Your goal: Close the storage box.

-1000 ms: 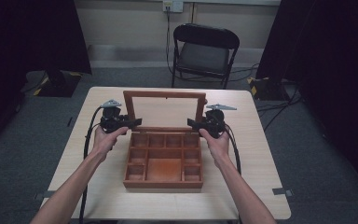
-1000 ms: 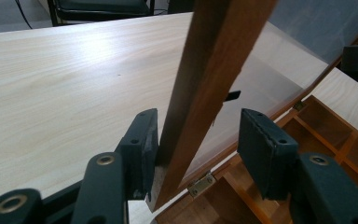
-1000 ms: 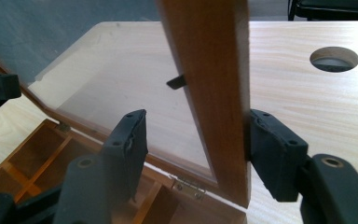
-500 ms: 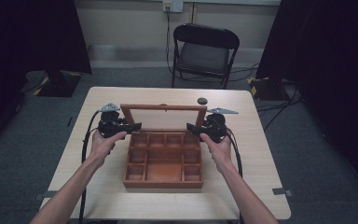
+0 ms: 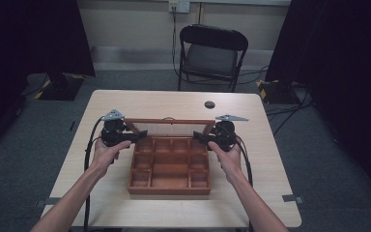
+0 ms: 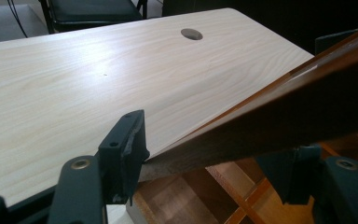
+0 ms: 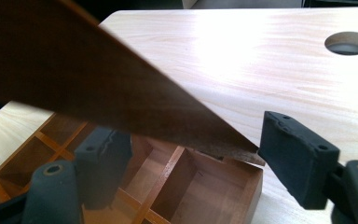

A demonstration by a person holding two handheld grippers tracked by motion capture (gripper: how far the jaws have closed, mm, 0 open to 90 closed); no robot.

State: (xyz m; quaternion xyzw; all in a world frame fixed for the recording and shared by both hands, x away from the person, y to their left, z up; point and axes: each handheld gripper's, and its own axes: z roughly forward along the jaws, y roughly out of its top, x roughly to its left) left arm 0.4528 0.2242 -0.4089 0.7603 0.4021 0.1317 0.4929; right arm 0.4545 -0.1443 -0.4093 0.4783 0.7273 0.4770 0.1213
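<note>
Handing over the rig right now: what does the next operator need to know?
Left gripper: jaws just been opening, lid's left edge between them, no firm grip.
Right gripper: jaws just been opening, lid's right edge between them.
Wooden box: mid-table, compartments look empty.
Lid: hinged at the back, tilted over the rear compartments.
Done: both sides of the lid reached.
Left: probably settle the lid, then withdraw.

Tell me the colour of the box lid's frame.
Reddish-brown wood; the lid frame shows best in the high view.

One wooden box (image 5: 169, 166) with one hinged lid (image 5: 169, 122), two grippers, one table (image 5: 125, 104), one chair (image 5: 211, 50).
</note>
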